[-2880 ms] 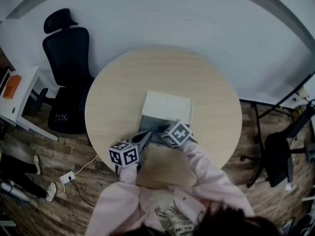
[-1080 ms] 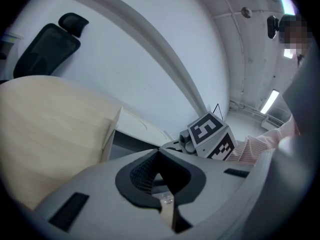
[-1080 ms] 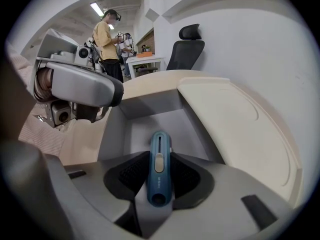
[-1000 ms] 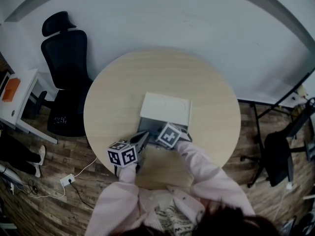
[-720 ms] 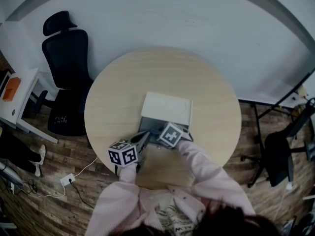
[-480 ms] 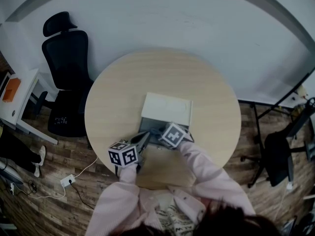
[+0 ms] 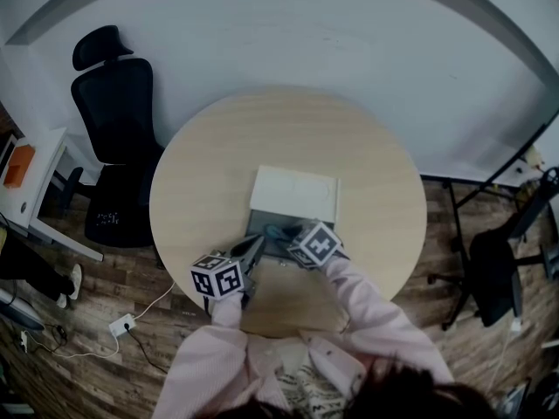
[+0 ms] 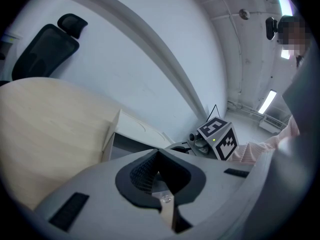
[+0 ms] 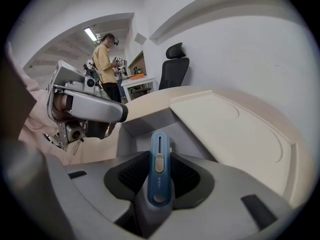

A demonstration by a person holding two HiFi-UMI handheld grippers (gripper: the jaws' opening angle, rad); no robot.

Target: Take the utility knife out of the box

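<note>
R claw (image 9: 159,173) grips slim blue utility knife (image 9: 159,151) above open grey box (image 9: 142,124). L claw (image 8: 158,153) closed, empty; counter (image 7: 288,129) round, wood-grain.

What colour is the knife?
The knife is blue; the right gripper view shows it best.

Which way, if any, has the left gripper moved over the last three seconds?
No, it has not moved. The left gripper stays at the near left corner of the box, as before.

Round wooden table (image 7: 367,164); black office chair (image 7: 113,120) beside it; power strip (image 7: 120,324) on floor (image 7: 79,356).
</note>
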